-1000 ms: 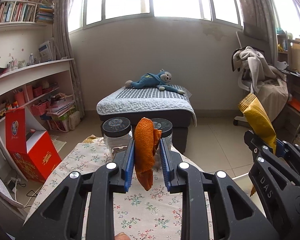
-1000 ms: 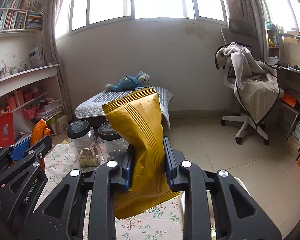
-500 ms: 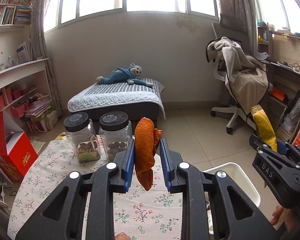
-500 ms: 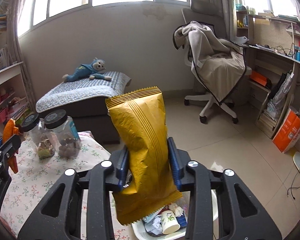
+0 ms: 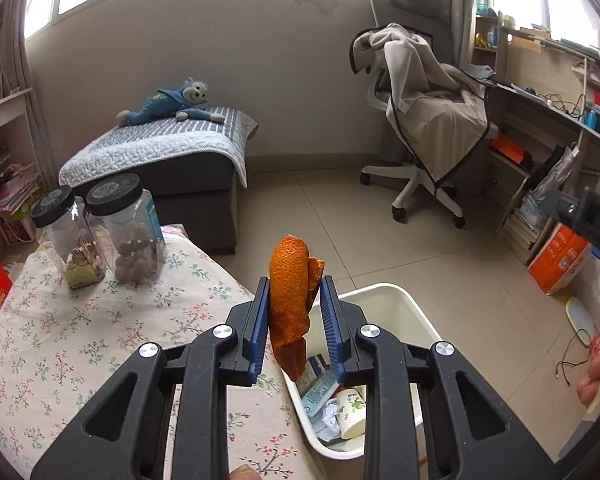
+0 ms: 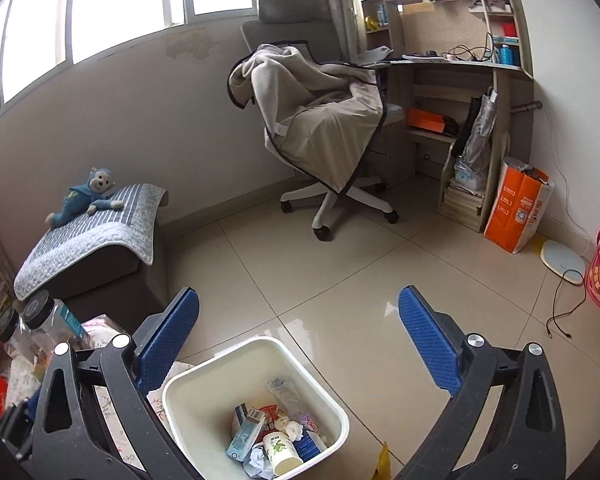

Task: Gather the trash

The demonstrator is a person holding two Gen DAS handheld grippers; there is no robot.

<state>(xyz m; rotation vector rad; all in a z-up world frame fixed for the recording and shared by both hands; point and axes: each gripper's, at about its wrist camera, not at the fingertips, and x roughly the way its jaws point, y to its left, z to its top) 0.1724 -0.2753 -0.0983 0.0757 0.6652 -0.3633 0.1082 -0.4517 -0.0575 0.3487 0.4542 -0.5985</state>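
The left hand-held gripper is pinching peel; the right hand-held gripper, just opening, is standing spread above the bin, gripping nothing.

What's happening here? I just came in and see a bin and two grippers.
A person is clearing trash into the white bin beside the table. The right gripper has just been opening above it, with nothing between its pads; a yellow wrapper shows at the bottom edge beside the bin. The left gripper holds an orange peel near the bin.
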